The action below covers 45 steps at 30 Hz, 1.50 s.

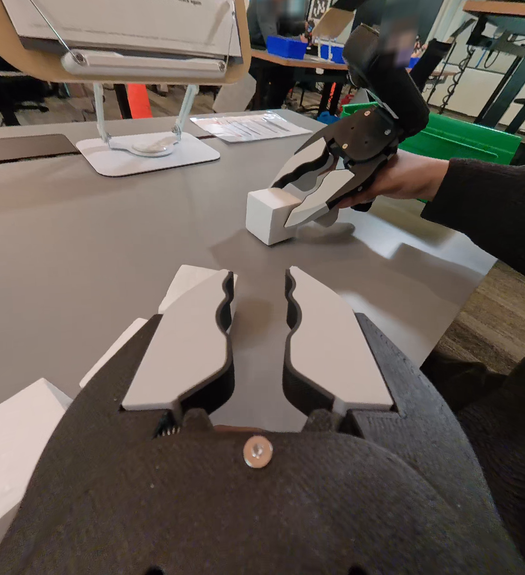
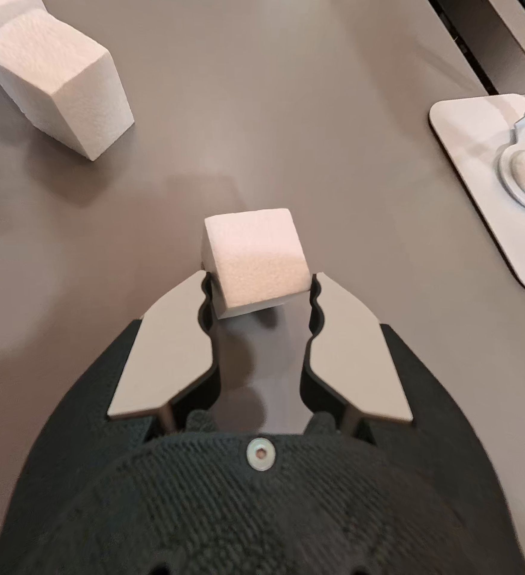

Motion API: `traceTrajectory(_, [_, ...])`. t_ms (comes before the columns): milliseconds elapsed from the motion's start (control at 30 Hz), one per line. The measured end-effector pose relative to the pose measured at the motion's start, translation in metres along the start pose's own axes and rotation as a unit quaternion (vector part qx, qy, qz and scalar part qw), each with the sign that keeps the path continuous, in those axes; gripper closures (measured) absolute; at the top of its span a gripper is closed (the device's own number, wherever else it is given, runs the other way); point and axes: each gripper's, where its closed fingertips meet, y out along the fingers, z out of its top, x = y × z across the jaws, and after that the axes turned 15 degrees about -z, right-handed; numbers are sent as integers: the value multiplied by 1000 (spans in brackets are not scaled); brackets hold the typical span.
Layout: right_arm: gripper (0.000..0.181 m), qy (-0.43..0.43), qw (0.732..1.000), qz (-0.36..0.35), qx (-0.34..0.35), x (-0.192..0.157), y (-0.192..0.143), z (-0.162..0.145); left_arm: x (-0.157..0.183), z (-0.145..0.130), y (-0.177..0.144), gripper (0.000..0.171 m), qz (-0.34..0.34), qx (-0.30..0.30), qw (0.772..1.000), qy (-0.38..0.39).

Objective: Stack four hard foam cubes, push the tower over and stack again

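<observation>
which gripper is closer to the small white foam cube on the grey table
Right. The right gripper has its fingertips on either side of the small white foam cube; the left gripper hangs open well short of it.

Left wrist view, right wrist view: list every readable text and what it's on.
Pages on the stand: printed lines, too small and cropped to read.
Plastic-covered sheet on the table: print blurred, unreadable.
Black-and-white square marker far back: pattern, no words.
Right wrist view: none on the foam cube or right gripper.
</observation>
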Motion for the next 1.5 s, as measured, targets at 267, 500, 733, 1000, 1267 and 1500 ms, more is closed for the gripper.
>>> traceTrajectory(267, [120, -14, 1000, -4, 5, -2, 1, 1, 2, -8, 0, 136, -10, -22, 1000, -4])
traceTrajectory(500, [120, -40, 999, -11, 9, -3, 4, 2, 6, -7, 2, 137, -8, -23, 1000, 15])
traceTrajectory(733, [119, -49, 999, -8, 7, -4, 4, 3, 5, -8, 2, 138, -8, -22, 1000, 13])
traceTrajectory(1000, [101, -38, 999, -6, 21, -5, -7, 13, 5, -3, 0, 139, -3, -13, 1000, 17])
traceTrajectory(1267, [110, -32, 992, -23, 124, -28, -29, 87, -22, 22, -22, 139, 68, 57, 996, 16])
traceTrajectory(1500, [101, -95, 987, 65, 115, -109, 5, 107, -30, 25, -28, 139, 80, 73, 994, -3])
